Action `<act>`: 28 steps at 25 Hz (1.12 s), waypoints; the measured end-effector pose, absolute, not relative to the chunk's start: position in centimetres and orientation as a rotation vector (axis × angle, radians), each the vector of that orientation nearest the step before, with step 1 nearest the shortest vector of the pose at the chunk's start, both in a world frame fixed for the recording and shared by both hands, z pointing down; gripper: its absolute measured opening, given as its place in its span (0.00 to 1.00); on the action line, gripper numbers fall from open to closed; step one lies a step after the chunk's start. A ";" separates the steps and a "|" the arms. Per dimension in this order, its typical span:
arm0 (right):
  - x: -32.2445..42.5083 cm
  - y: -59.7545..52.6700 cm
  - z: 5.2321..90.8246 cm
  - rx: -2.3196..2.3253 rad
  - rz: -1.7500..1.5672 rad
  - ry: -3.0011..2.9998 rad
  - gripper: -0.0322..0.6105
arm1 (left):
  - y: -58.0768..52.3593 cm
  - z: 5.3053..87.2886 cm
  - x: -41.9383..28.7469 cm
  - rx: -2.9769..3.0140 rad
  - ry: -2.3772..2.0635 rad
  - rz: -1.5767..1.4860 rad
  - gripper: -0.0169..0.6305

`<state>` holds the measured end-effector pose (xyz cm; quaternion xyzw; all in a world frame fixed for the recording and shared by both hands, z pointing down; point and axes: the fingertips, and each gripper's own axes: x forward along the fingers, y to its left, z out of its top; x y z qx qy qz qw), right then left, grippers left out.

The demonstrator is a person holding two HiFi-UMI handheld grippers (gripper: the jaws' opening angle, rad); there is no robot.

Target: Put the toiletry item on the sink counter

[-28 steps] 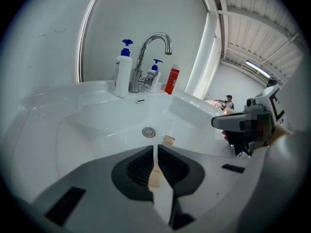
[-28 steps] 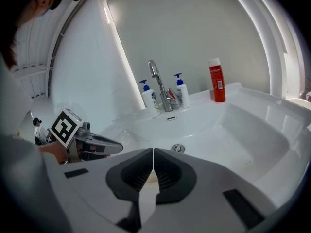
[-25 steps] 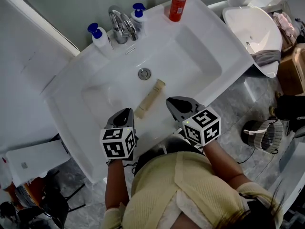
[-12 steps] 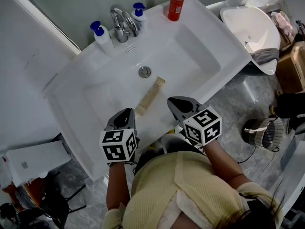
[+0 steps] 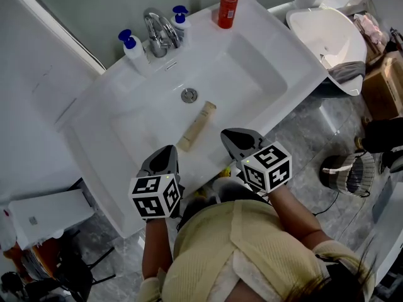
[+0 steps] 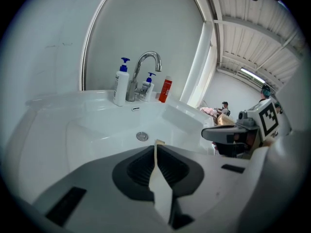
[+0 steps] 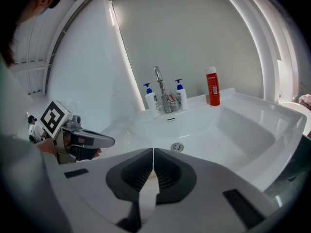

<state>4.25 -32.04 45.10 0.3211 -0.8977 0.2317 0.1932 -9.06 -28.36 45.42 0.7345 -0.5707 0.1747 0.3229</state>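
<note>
A beige toiletry tube lies at a slant in the white sink basin, just below the drain. My left gripper hovers over the sink's front edge, just short of the tube's near end and apart from it. Its jaws are shut and hold nothing. In the left gripper view, the tube shows just past the shut tips. My right gripper is to the tube's right, also shut and empty; its tips point toward the drain.
On the counter behind the basin stand a chrome faucet, two white pump bottles with blue tops and a red bottle. A toilet is at the right. The person's yellow top fills the bottom of the head view.
My left gripper has drawn back slightly toward the person. The tube and my right gripper have stayed where they were.
</note>
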 end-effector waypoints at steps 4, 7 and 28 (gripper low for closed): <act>4.1 -31.6 44.9 0.898 0.640 -2.522 0.09 | -27.6 45.1 -9.2 1.925 -1.497 0.441 0.10; 3.9 -31.2 44.9 0.898 0.631 -2.522 0.09 | -27.1 45.0 -9.4 1.919 -1.508 0.444 0.10; 3.5 -30.3 44.5 0.901 0.595 -2.500 0.09 | -25.4 44.9 -10.5 1.914 -1.523 0.439 0.10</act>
